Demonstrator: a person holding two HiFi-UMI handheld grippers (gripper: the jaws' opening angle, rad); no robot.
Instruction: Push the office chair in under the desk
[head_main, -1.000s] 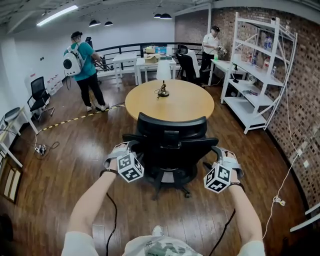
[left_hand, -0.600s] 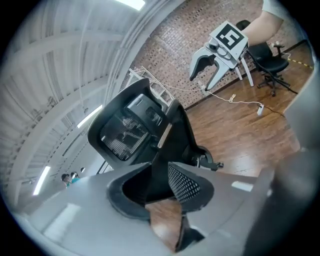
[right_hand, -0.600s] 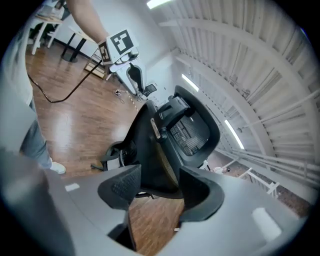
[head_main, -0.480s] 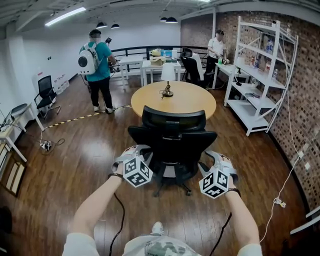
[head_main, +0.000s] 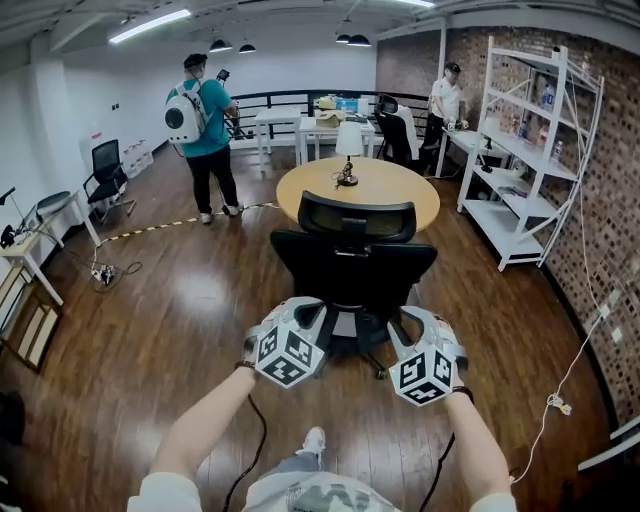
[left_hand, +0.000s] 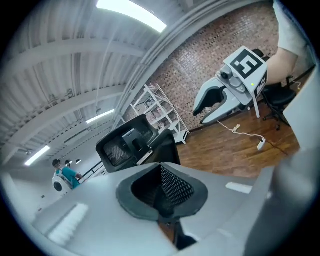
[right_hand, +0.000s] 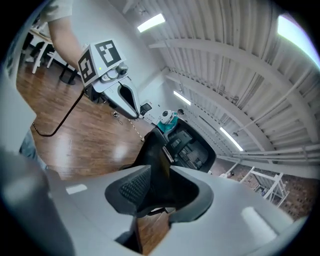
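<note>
- Office chair (head_main: 352, 268): black, with a mesh headrest. It stood at the near edge of the round wooden table (head_main: 395, 200), back turned to the wearer. The headrest overlapped that near edge in the head view (whether the seat reached under the top, could not tell).
- Left gripper (head_main: 312, 314): low behind the chair's left side, near the seat. Right gripper (head_main: 411, 322): the same on the chair's right side. Contact with the chair was not clear from the head view.
- Left gripper view: jaws drawn together, with the dark ribbed pads meeting round a small hollow. A thin slit below showed floor, and nothing was clamped. The chair's headrest and back rose just past the jaws.
- Right gripper view: jaws likewise closed up, with a slit of wooden floor beneath. The chair's dark back edge ran down behind the pad hollow; touching or apart, could not tell.
- Writing: the marker cubes (head_main: 288, 357) carried black-and-white square code patterns. Print on the goods on the white shelving unit (head_main: 520, 150), off the table's right edge, was too small to read.
- Table lamp (head_main: 348, 150): white shade, standing near the table's far edge.
- Person in teal shirt (head_main: 205, 130), wearing a white backpack: well beyond the table's left edge.
- Person in white shirt (head_main: 445, 100): beyond the far edge, beside the shelving.
</note>
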